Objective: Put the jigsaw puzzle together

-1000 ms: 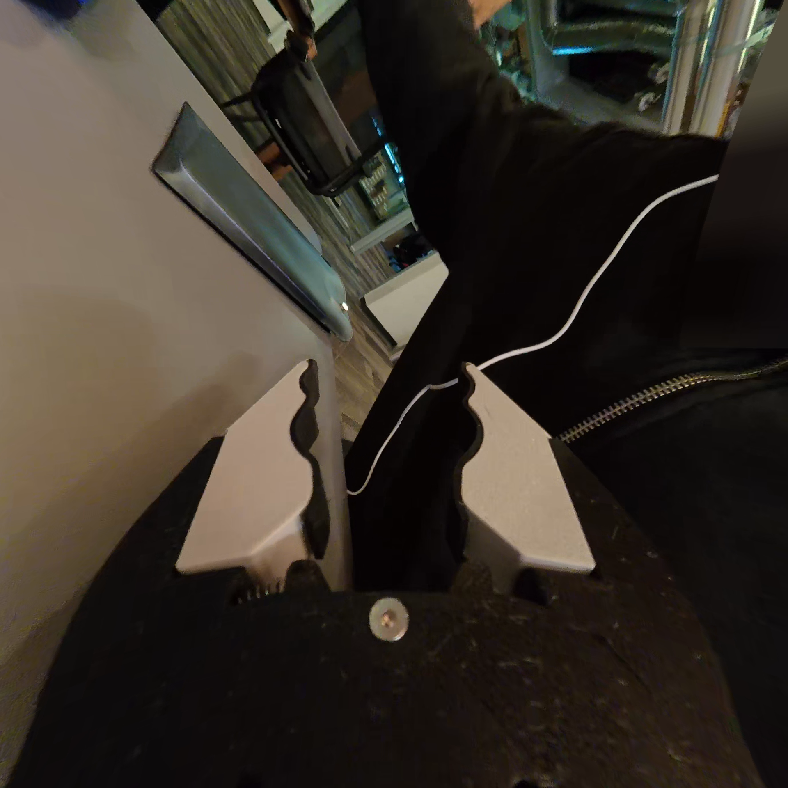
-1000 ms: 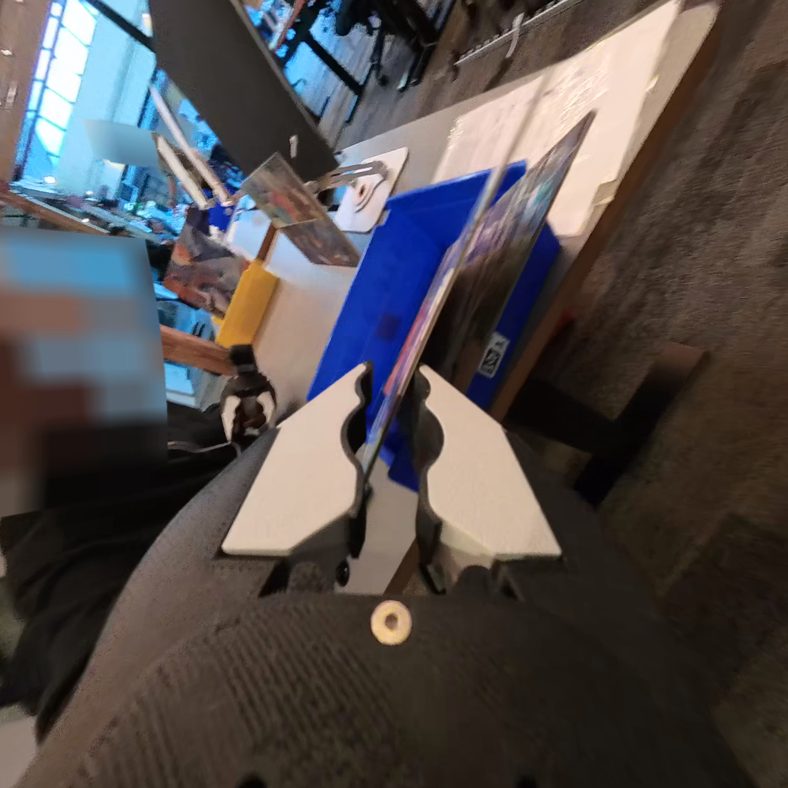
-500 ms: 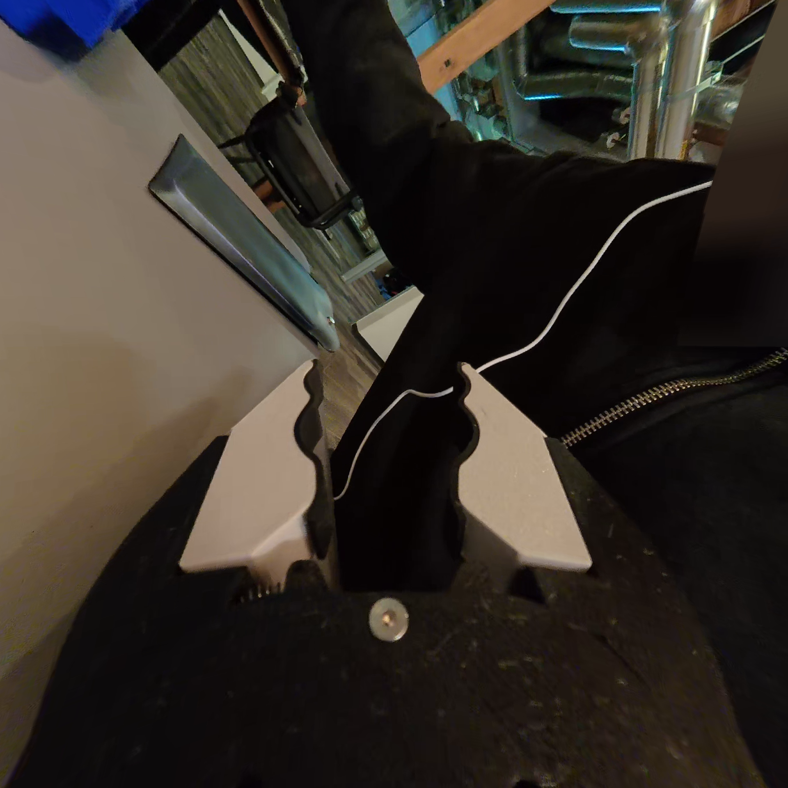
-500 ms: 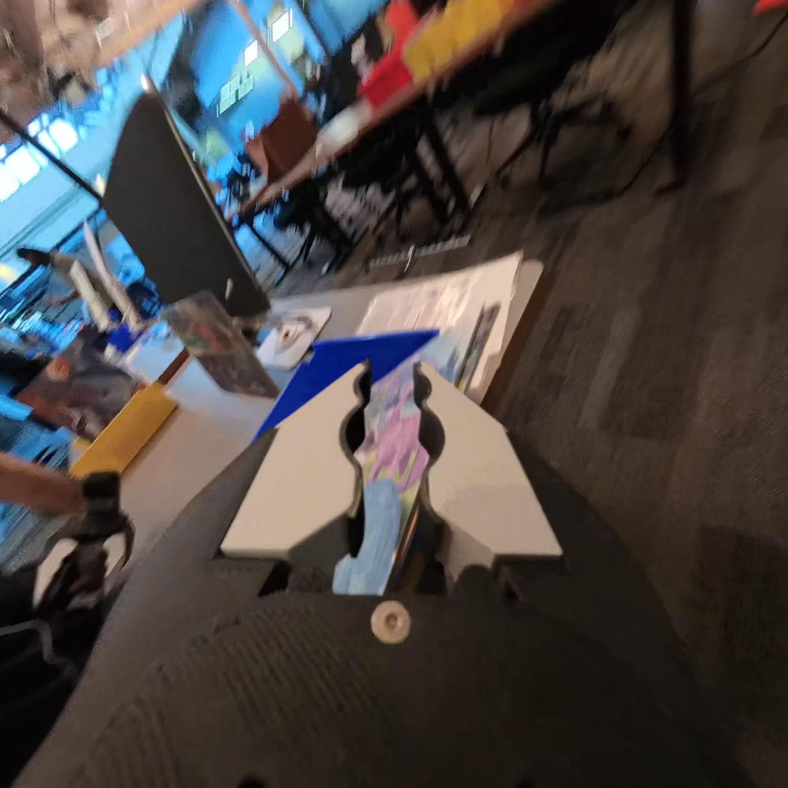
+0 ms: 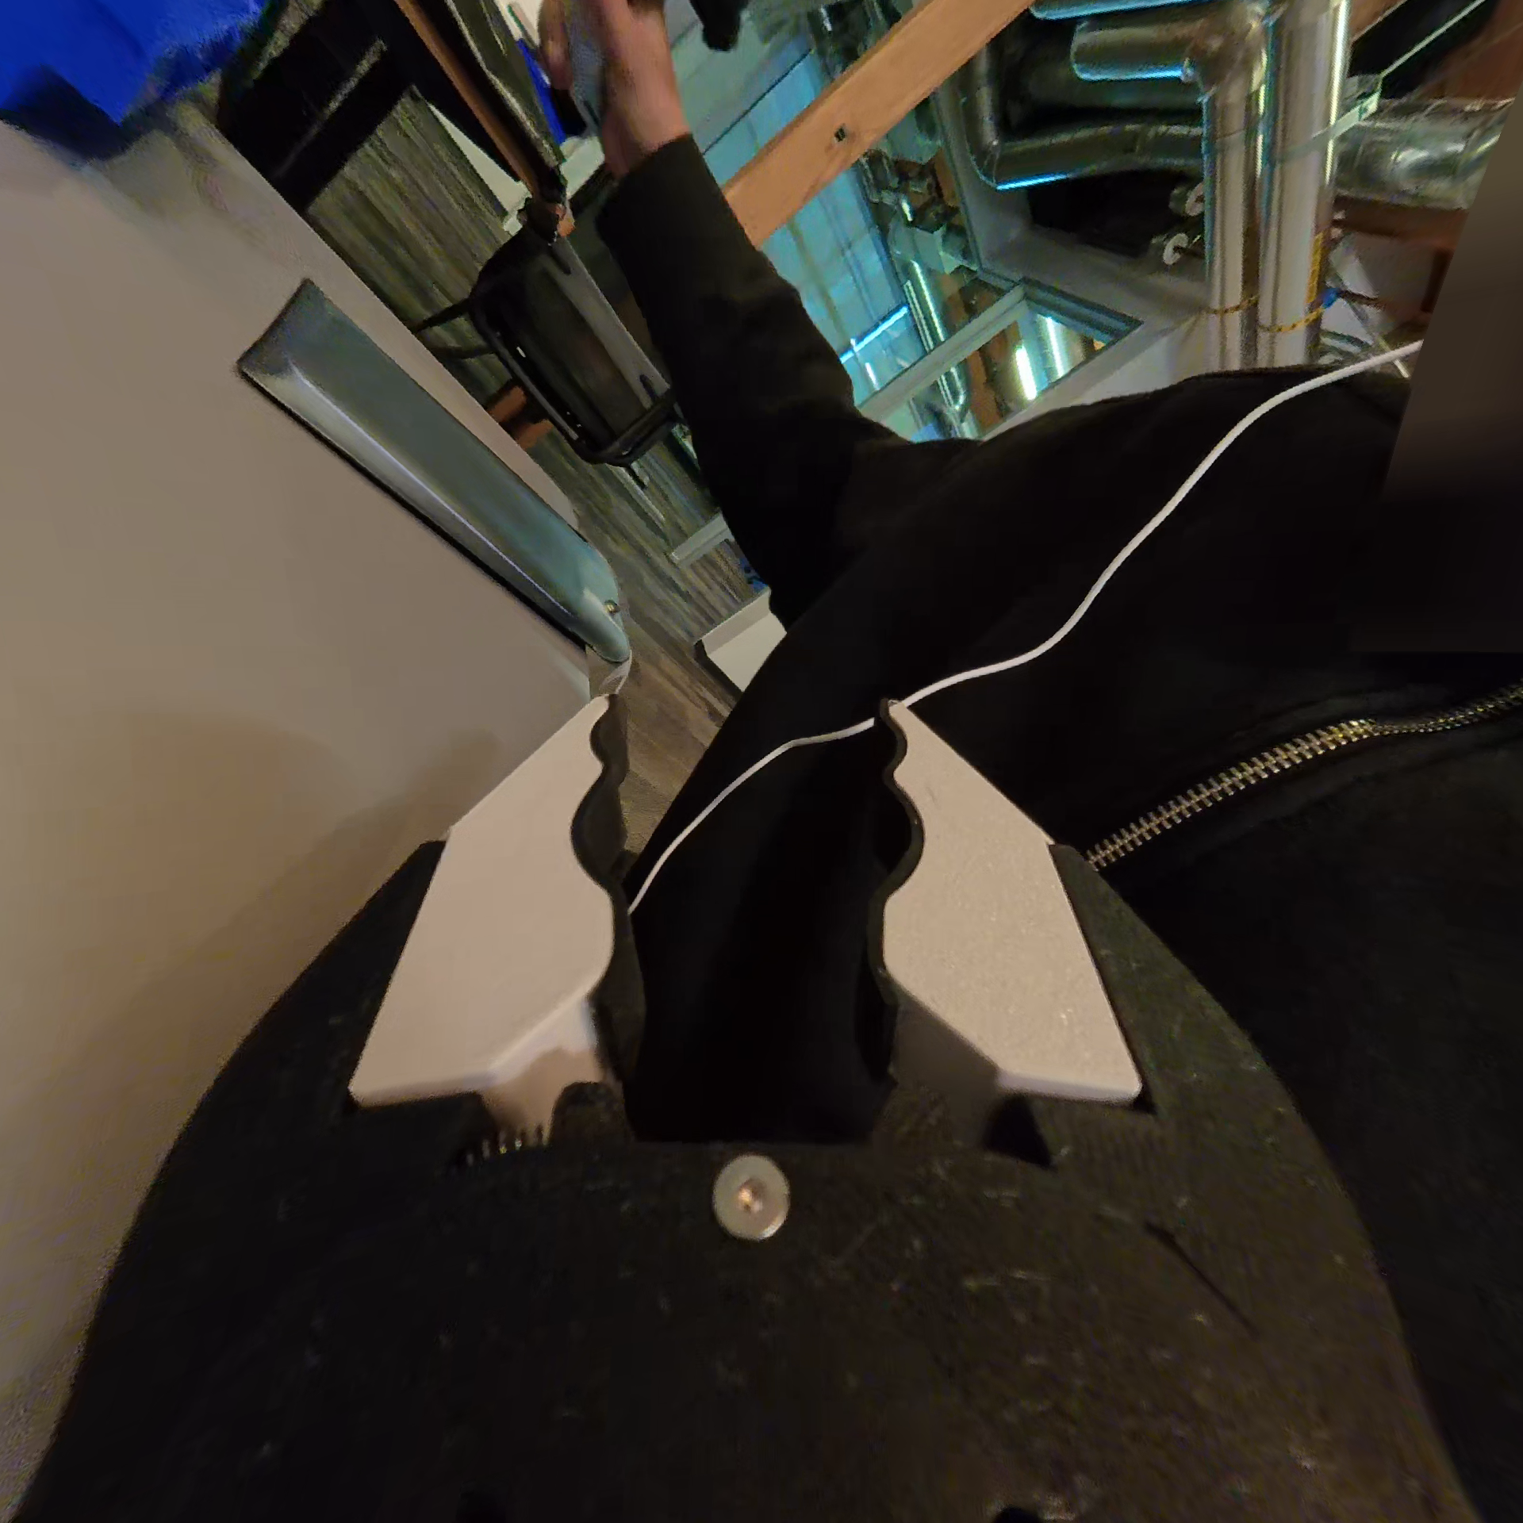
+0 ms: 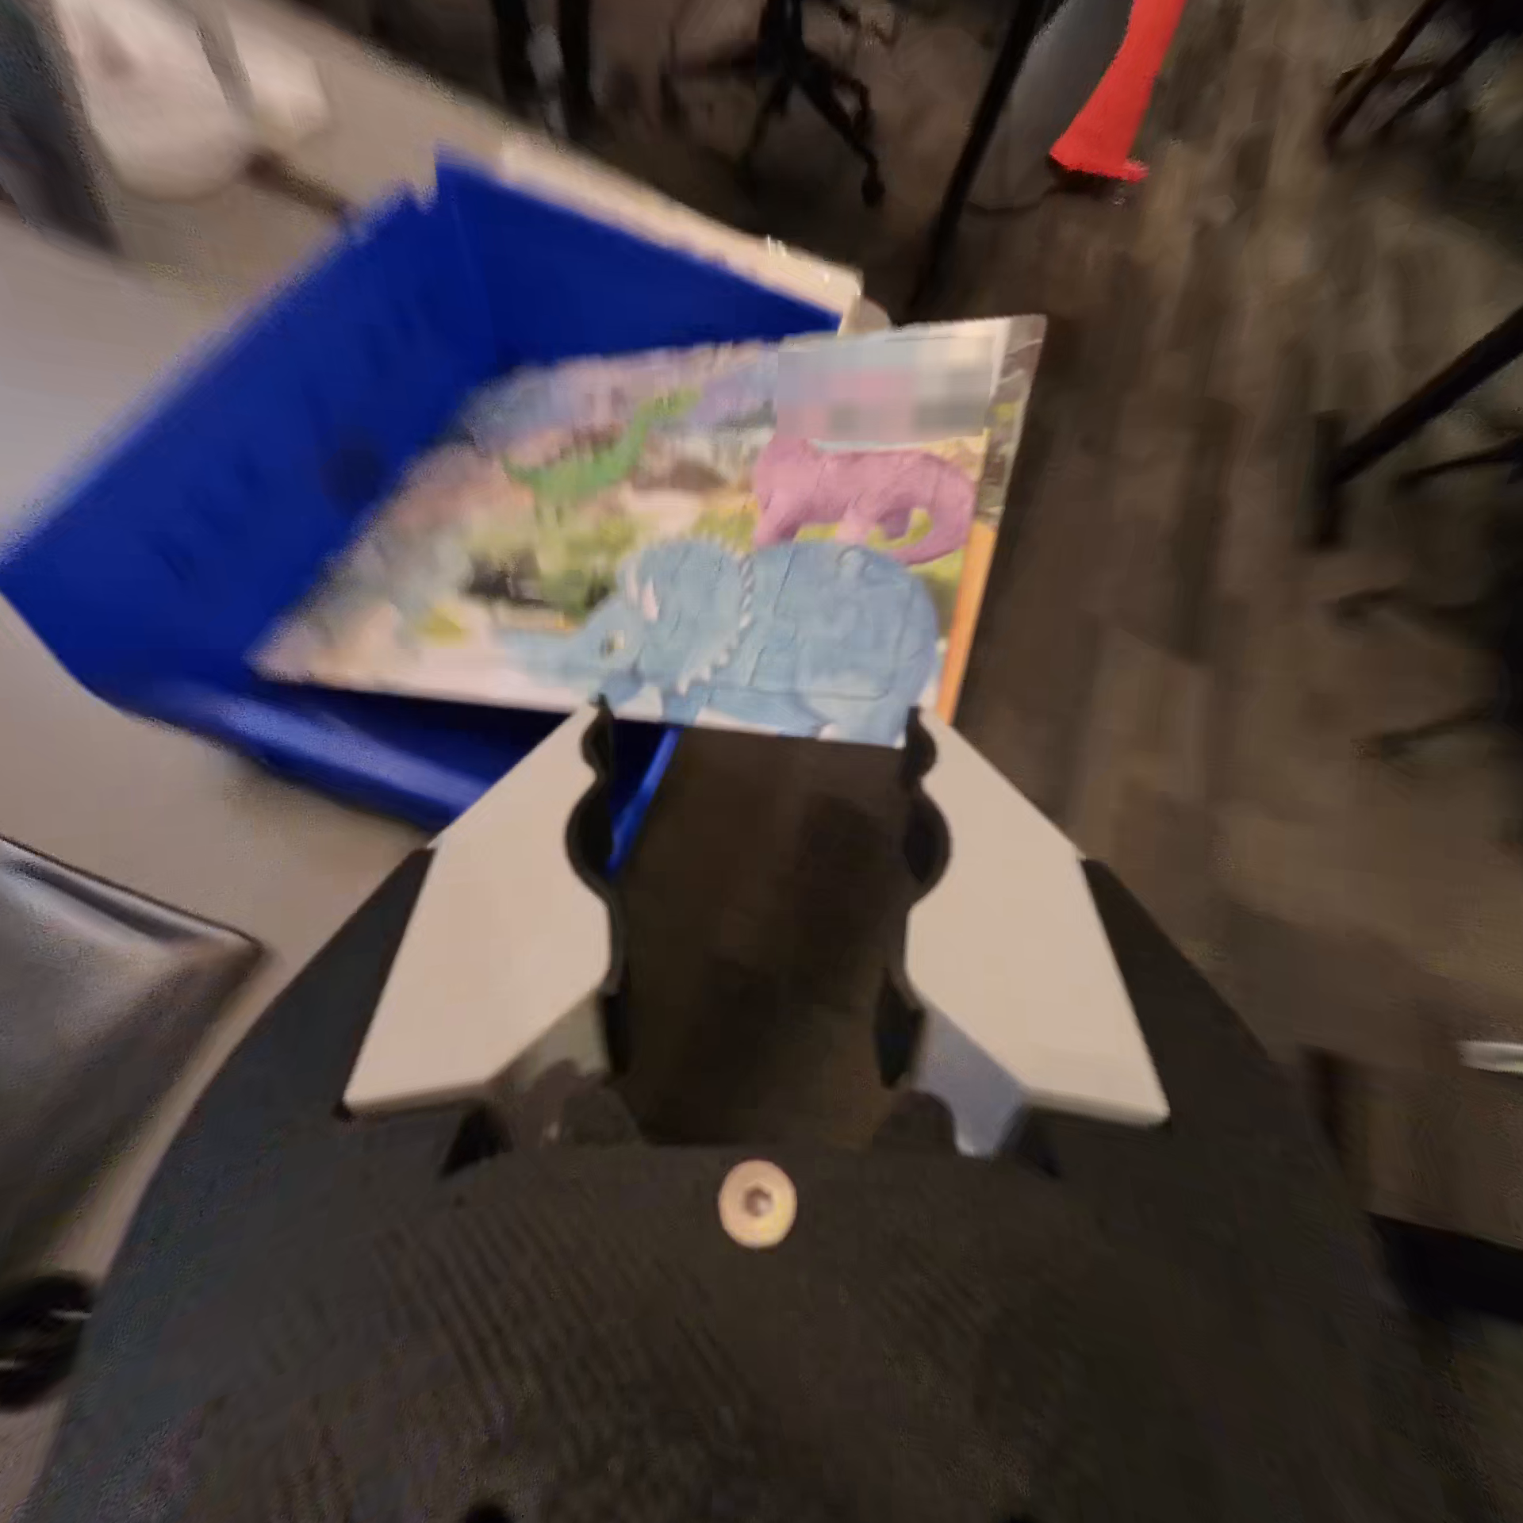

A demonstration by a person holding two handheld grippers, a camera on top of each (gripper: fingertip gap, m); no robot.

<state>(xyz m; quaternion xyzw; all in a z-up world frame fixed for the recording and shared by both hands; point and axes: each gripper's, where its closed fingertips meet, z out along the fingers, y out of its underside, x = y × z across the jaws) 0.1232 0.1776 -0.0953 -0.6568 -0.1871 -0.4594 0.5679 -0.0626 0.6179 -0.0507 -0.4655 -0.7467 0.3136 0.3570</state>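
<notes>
A flat jigsaw puzzle board [image 6: 659, 560] with blue, purple and green dinosaurs sits tilted across an open blue bin [image 6: 247, 461] in the blurred right wrist view. Its near edge is level with my right gripper's [image 6: 754, 717] tips. The right jaws stand wide apart with nothing between them. I cannot tell whether a tip touches the board. My left gripper [image 5: 746, 713] is open and empty. It points at a person's black jacket [image 5: 1071, 725], beside a grey table surface [image 5: 165, 659]. No puzzle shows in the left wrist view.
The bin stands on a grey table [image 6: 124, 791] near its edge, with dark carpet [image 6: 1236, 742] beyond. A red object [image 6: 1112, 107] is at the far right and a dark padded seat [image 6: 99, 989] at the left. A metal bracket [image 5: 428, 461] and a white cable [image 5: 1071, 610] show by the left gripper. There is about 50 cm between the tips of the two grippers.
My right gripper was shut on the puzzle board held edge-on. It has swung round, opened and let go of the board over the blue bin. The left gripper stayed open and shifted slightly.
</notes>
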